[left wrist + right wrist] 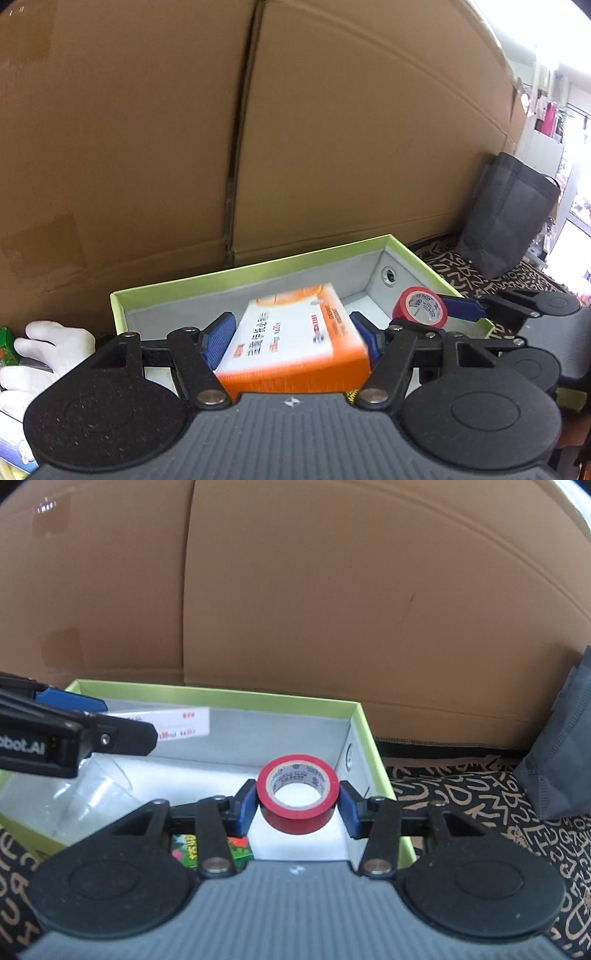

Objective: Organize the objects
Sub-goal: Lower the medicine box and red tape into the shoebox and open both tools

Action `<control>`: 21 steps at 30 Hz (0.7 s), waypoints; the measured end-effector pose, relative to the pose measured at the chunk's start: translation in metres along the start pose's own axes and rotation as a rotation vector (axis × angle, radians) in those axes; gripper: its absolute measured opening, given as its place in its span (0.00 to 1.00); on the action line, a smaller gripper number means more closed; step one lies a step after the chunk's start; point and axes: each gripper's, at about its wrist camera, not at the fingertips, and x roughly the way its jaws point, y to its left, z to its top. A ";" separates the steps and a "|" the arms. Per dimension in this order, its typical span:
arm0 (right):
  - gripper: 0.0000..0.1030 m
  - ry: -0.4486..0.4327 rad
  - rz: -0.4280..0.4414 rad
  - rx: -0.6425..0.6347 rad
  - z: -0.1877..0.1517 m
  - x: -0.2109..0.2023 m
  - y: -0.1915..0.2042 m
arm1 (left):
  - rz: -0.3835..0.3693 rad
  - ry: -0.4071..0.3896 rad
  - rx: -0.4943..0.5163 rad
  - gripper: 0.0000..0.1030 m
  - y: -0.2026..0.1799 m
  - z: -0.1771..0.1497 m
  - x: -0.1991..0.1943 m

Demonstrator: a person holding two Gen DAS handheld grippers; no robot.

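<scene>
The left claw [293,338] grips an orange-and-white carton [295,336] over the green-rimmed box [243,269]. The right claw [298,806] clamps a red tape roll [298,794] above the box's right end, near a clear cup [92,794] lying inside.

Backdrop: a large brown corrugated cardboard sheet [369,590] is seen across the upper frame.
Right edge: a dark grey fabric bag [511,218] is stood on a black patterned cloth [480,794].
</scene>
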 end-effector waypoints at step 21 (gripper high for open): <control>1.00 -0.128 0.021 0.034 0.003 -0.064 0.014 | 0.026 -0.085 -0.053 0.95 0.010 -0.007 -0.076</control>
